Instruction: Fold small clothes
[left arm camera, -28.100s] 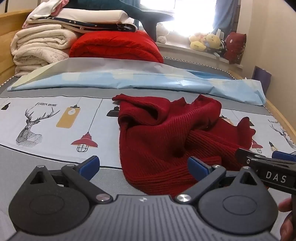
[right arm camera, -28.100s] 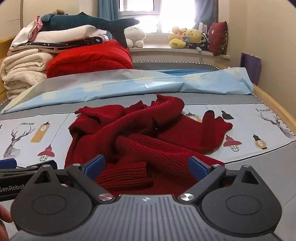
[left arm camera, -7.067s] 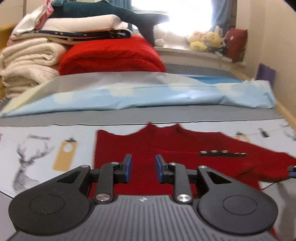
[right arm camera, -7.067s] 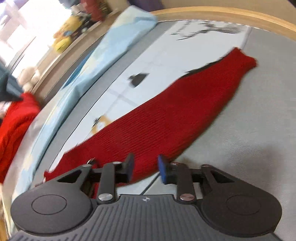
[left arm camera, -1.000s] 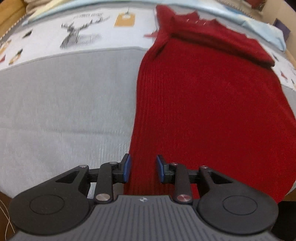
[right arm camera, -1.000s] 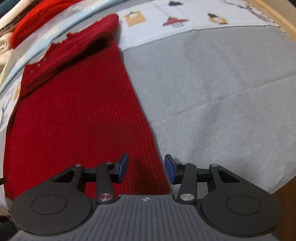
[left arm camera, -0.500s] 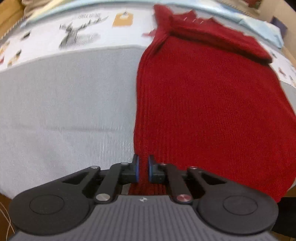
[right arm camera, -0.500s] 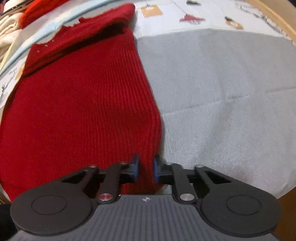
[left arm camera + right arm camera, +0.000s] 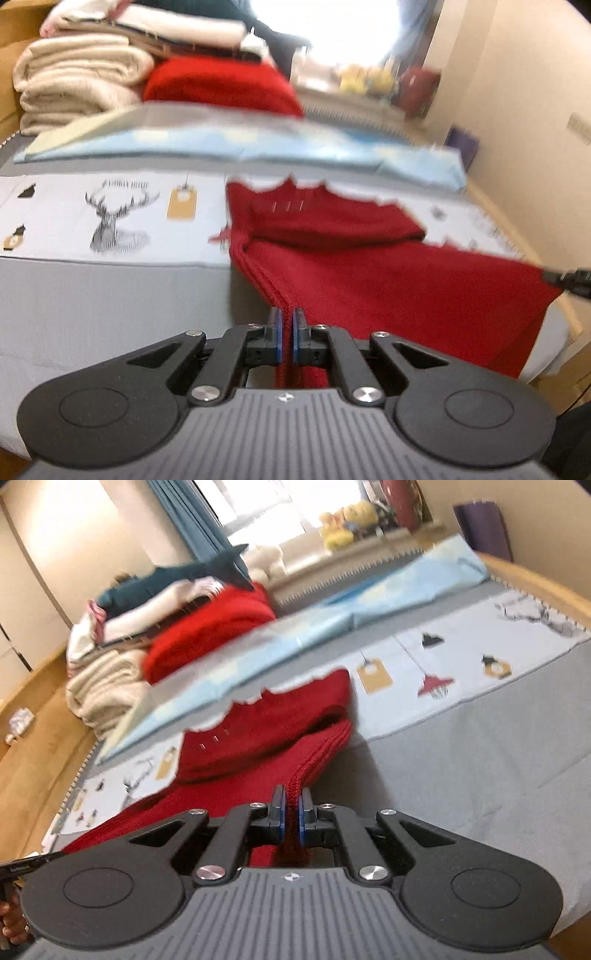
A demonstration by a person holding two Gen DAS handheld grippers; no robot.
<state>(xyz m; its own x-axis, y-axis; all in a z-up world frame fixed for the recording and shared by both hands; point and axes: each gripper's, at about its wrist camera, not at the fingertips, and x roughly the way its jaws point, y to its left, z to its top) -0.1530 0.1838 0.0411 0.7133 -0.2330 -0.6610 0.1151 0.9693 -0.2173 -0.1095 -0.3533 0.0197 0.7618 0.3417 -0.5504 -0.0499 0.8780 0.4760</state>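
A dark red knit sweater (image 9: 369,266) lies on the bed, sleeves folded across its chest, collar far from me. My left gripper (image 9: 286,332) is shut on the sweater's near left hem corner and holds it raised off the bed. My right gripper (image 9: 291,812) is shut on the near right hem corner of the sweater (image 9: 266,716), also raised. The right gripper's tip shows at the right edge of the left wrist view (image 9: 569,278). The hem stretches between the two grippers.
The grey bedspread (image 9: 92,295) has a printed white band (image 9: 110,214). A light blue sheet (image 9: 221,144), stacked cream blankets (image 9: 77,81) and a red blanket (image 9: 218,85) lie beyond. The wooden bed frame (image 9: 535,579) runs along the right.
Both grippers closed on the sweater's hem corners and lifted them off the bed. The views tilted up from looking down at the sweater to looking across the bed.
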